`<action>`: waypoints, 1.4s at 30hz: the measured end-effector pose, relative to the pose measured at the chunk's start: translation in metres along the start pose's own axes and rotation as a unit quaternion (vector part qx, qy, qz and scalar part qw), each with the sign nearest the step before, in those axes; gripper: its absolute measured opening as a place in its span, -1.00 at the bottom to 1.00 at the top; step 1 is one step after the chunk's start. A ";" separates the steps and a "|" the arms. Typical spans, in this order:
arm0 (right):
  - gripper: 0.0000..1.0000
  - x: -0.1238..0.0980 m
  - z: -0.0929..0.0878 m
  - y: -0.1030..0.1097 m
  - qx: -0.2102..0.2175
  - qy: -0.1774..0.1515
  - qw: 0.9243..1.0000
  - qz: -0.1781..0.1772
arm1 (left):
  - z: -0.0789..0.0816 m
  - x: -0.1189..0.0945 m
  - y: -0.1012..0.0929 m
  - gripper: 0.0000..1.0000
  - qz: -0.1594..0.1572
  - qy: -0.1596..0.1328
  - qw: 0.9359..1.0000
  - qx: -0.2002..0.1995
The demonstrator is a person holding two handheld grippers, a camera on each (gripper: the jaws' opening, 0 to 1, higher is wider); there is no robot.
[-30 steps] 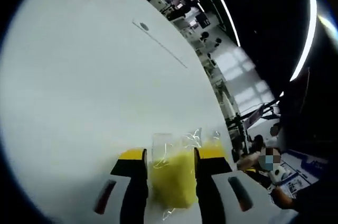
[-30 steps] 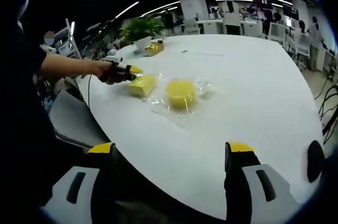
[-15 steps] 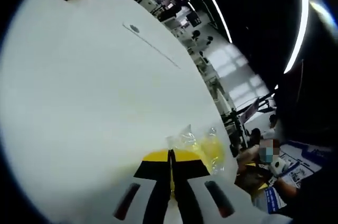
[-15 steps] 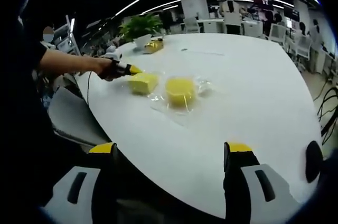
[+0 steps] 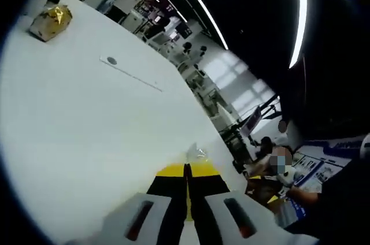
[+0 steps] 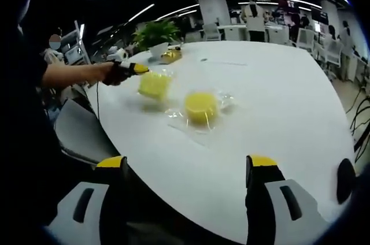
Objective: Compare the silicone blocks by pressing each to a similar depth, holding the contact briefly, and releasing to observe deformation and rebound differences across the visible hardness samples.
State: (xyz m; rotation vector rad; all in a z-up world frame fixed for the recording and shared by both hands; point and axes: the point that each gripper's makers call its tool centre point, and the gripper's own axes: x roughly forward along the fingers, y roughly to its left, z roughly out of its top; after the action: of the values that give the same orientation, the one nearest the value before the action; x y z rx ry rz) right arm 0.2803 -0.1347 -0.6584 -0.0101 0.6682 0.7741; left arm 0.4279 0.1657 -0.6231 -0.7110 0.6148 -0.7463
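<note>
Holding bagged yellow block (image 6: 154, 85) off table (image 6: 277, 106), left gripper (image 6: 134, 69) clamped; right gripper (image 6: 188, 170) jaws apart

**A:** so what's on the white table (image 6: 277, 106)?

**B:** two yellow silicone blocks in clear wrap. The round block (image 6: 200, 107) lies flat mid-table. The other block (image 6: 153, 85) looks raised off the surface, held by the left gripper (image 6: 140, 70) reaching in from the left.

**A:** and the right gripper (image 6: 188, 184)?

**B:** jaws wide apart, nothing between them, near the table's edge.
</note>
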 end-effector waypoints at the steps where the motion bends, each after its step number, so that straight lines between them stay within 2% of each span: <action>1: 0.56 0.001 0.002 0.001 -0.003 -0.003 1.000 0.002 | 0.003 -0.002 -0.004 -1.00 -0.005 -0.003 1.000 0.003; 3: 0.56 0.002 0.005 0.004 -0.004 -0.007 1.000 0.007 | 0.006 -0.004 -0.014 -1.00 -0.010 0.001 1.000 0.027; 5: 0.57 0.004 0.008 0.008 -0.013 -0.008 1.000 0.012 | 0.006 -0.008 -0.019 -1.00 0.003 0.020 0.997 0.078; 6: 0.56 0.004 0.009 0.010 -0.017 -0.008 1.000 0.014 | 0.004 -0.011 -0.025 -1.00 0.002 0.039 0.992 0.118; 7: 0.56 0.005 0.012 0.013 -0.021 -0.010 1.000 0.018 | 0.005 -0.012 -0.028 -1.00 0.003 0.043 0.988 0.147; 9: 0.56 0.006 0.016 0.016 -0.025 -0.015 0.999 0.023 | 0.005 -0.015 -0.039 -1.00 -0.002 0.052 0.985 0.166; 10: 0.56 0.007 0.020 0.019 -0.028 -0.019 0.999 0.027 | 0.010 -0.017 -0.047 -1.00 -0.004 0.046 0.982 0.185; 11: 0.56 0.008 0.024 0.022 -0.031 -0.024 0.999 0.032 | 0.010 -0.019 -0.056 -1.00 -0.010 0.048 0.982 0.181; 13: 0.56 0.011 0.033 0.028 -0.038 -0.032 0.998 0.044 | 0.012 -0.022 -0.073 -1.00 -0.028 0.047 0.978 0.203; 16: 0.57 0.017 0.048 0.040 -0.047 -0.048 0.996 0.063 | 0.011 -0.025 -0.097 -1.00 -0.048 0.047 0.976 0.206; 18: 0.55 0.021 0.061 0.048 -0.056 -0.061 0.994 0.076 | 0.010 -0.026 -0.110 -1.00 -0.057 0.053 0.966 0.245; 19: 0.54 0.026 0.074 0.057 -0.069 -0.073 0.991 0.090 | 0.014 -0.026 -0.115 -1.00 -0.057 0.043 0.961 0.269; 21: 0.55 0.030 0.084 0.063 -0.074 -0.079 0.989 0.098 | 0.016 -0.027 -0.125 -1.00 -0.066 0.036 0.964 0.257; 25: 0.56 0.037 0.102 0.075 -0.093 -0.091 0.985 0.112 | 0.022 -0.029 -0.145 -1.00 -0.087 0.036 0.956 0.277; 30: 0.56 0.044 0.114 0.081 -0.104 -0.097 0.982 0.126 | 0.017 -0.031 -0.166 -1.00 -0.116 0.057 0.935 0.329; 33: 0.53 0.046 0.120 0.082 -0.102 -0.100 0.981 0.134 | 0.018 -0.031 -0.177 -1.00 -0.129 0.054 0.925 0.353; 34: 0.52 0.047 0.121 0.083 -0.102 -0.101 0.980 0.136 | 0.018 -0.031 -0.179 -1.00 -0.131 0.055 0.925 0.351; 35: 0.51 0.048 0.124 0.084 -0.104 -0.103 0.979 0.141 | 0.018 -0.031 -0.184 -1.00 -0.140 0.055 0.919 0.363; 39: 0.47 0.052 0.131 0.085 -0.105 -0.105 0.977 0.150 | 0.015 -0.028 -0.194 -1.00 -0.155 0.062 0.910 0.379; 40: 0.48 0.053 0.134 0.085 -0.105 -0.106 0.977 0.155 | 0.012 -0.028 -0.196 -1.00 -0.163 0.070 0.906 0.385; 41: 0.48 0.055 0.136 0.088 -0.100 -0.111 0.975 0.166 | 0.007 -0.027 -0.198 -1.00 -0.173 0.078 0.898 0.396; 42: 0.48 0.056 0.137 0.089 -0.096 -0.112 0.974 0.172 | 0.005 -0.025 -0.197 -1.00 -0.170 0.081 0.894 0.407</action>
State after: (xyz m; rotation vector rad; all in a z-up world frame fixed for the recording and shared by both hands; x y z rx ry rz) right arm 0.3282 -0.0006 -0.5605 0.0166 0.3809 1.1547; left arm 0.3407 0.0824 -0.4657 0.0353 0.2689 -1.2898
